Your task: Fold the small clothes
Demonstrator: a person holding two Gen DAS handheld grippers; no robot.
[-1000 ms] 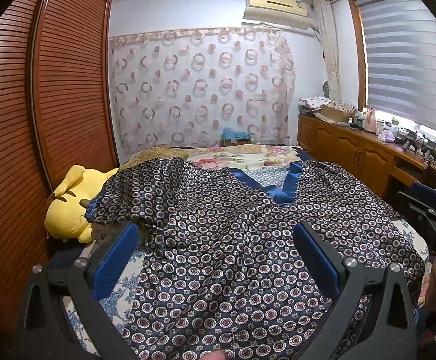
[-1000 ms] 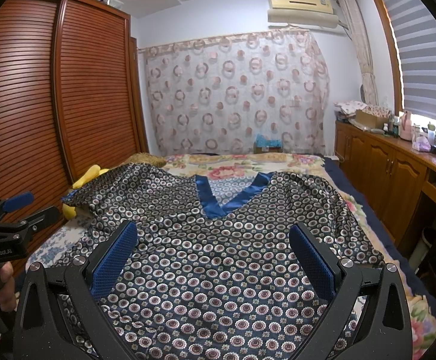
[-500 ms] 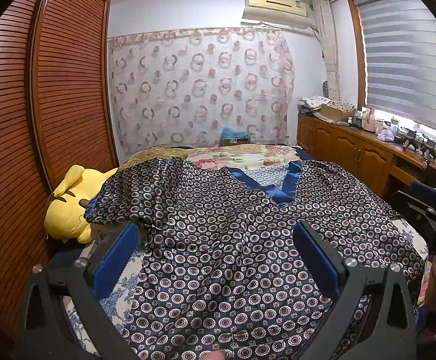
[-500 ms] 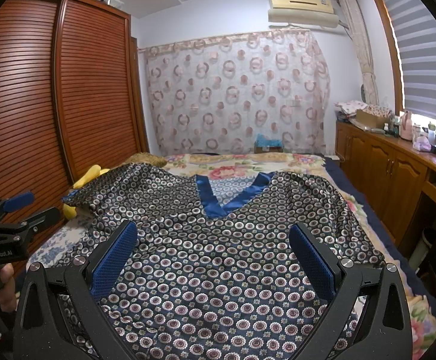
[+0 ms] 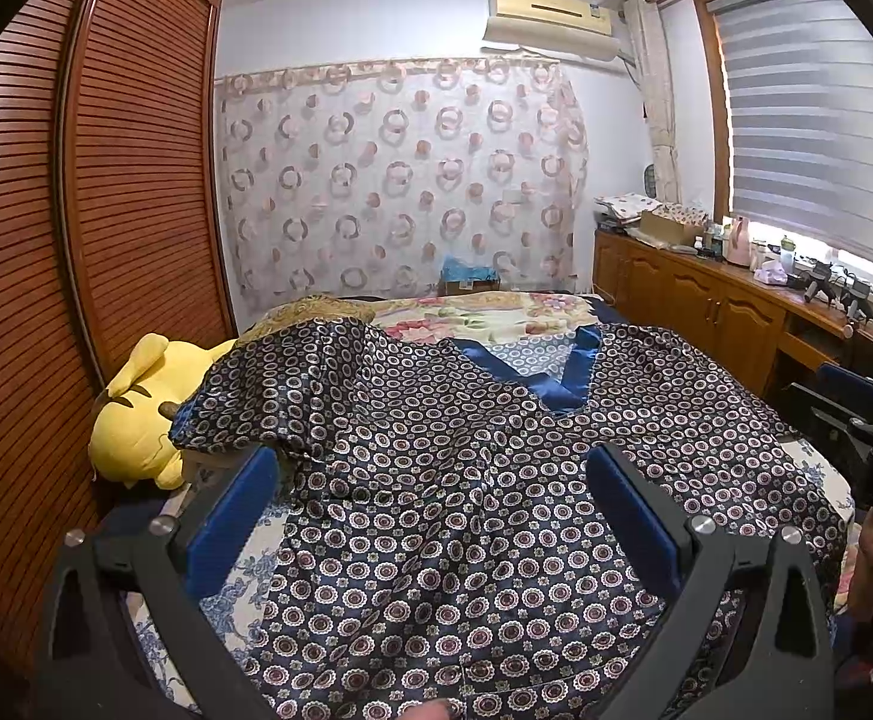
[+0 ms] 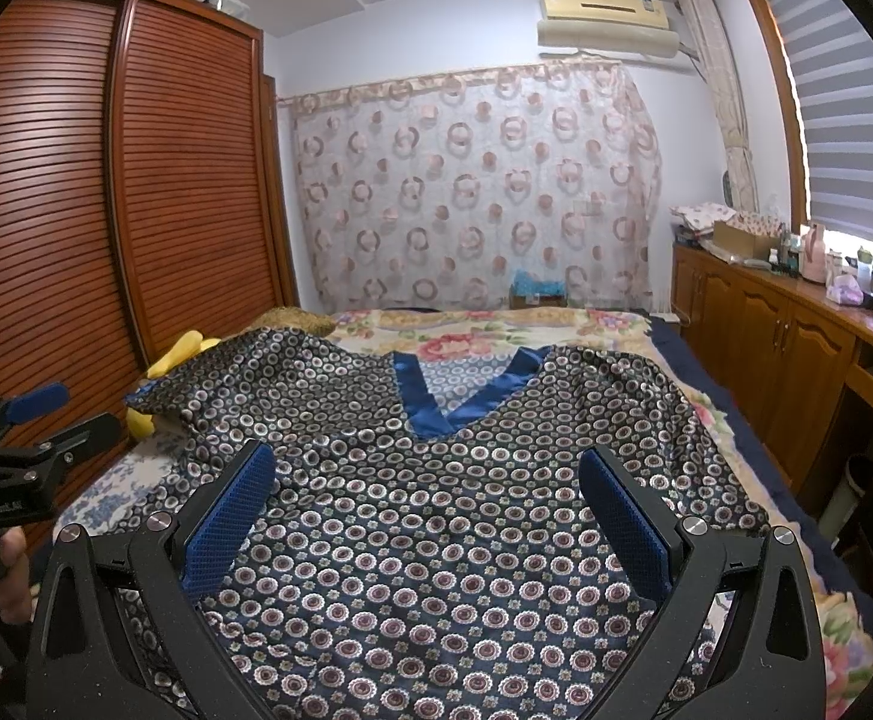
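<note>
A dark blue satin top point(image 5: 448, 468) point(image 6: 436, 480) with a small circle print and a plain blue V-neck band point(image 6: 436, 402) lies spread flat on the bed, neck pointing away from me. Its left sleeve point(image 5: 268, 396) drapes over a yellow plush toy. My left gripper point(image 5: 430, 510) hovers open above the lower left part of the top, nothing between its blue pads. My right gripper point(image 6: 427, 510) hangs open above the lower middle of the top, also holding nothing. Each gripper shows at the edge of the other's view, held by a hand.
A yellow plush toy point(image 5: 142, 408) lies at the bed's left edge beside a slatted wooden wardrobe point(image 5: 76, 210). The floral bedspread point(image 6: 496, 330) shows beyond the top. Wooden cabinets point(image 6: 784, 348) with clutter run along the right wall under a window blind.
</note>
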